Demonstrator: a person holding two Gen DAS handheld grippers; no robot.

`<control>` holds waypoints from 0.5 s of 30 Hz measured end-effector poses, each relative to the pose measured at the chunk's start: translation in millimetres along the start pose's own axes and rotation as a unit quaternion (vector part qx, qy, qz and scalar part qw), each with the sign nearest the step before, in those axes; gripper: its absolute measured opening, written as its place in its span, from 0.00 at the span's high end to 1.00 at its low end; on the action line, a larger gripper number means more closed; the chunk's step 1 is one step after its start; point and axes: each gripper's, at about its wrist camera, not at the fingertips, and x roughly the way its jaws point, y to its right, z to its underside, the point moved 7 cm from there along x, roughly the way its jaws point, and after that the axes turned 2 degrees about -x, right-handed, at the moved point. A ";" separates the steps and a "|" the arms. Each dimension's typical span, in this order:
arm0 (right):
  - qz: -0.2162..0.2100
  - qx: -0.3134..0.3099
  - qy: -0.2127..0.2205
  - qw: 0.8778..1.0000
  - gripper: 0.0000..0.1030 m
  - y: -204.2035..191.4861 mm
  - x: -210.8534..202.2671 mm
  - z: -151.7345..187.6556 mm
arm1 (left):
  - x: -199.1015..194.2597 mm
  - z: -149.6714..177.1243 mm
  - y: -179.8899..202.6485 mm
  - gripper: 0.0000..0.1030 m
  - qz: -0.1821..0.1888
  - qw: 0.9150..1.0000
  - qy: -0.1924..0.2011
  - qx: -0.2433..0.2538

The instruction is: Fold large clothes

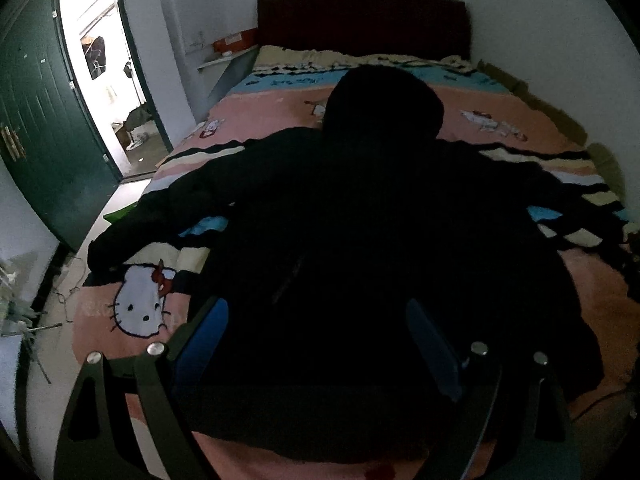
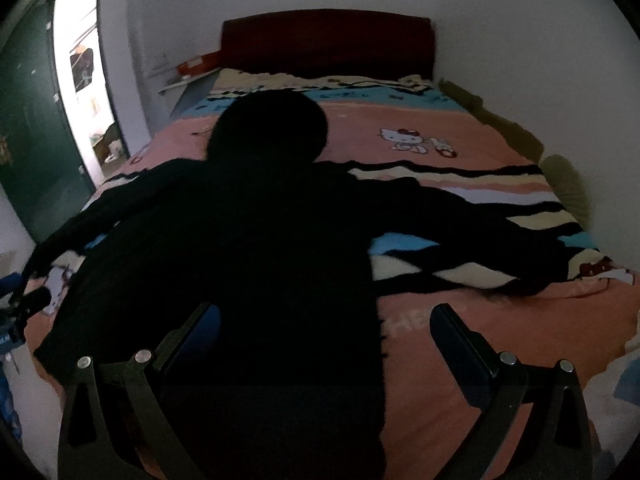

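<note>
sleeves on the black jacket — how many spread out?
2. Left sleeve reaches toward the door-side bed edge; right sleeve stretches toward the wall side. Both lie flat on the bedspread, neither folded in.

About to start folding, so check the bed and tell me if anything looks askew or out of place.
Nothing stands out. The black hooded jacket lies flat on the Hello Kitty blanket, hood toward the headboard and both sleeves spread out. The left sleeve end reaches near the bed's edge. Both tools are open above the hem.
</note>
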 end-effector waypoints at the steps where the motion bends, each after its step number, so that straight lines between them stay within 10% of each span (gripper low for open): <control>1: 0.002 0.006 0.000 1.000 0.00 9.1 6.1 -2.6 | 3.1 -2.1 2.3 0.12 -0.003 1.000 -0.002 0.001; 15: 0.034 0.078 -0.018 0.996 0.00 110.8 84.3 -27.7 | 52.3 -16.9 24.8 0.12 -0.012 0.999 -0.039 -0.001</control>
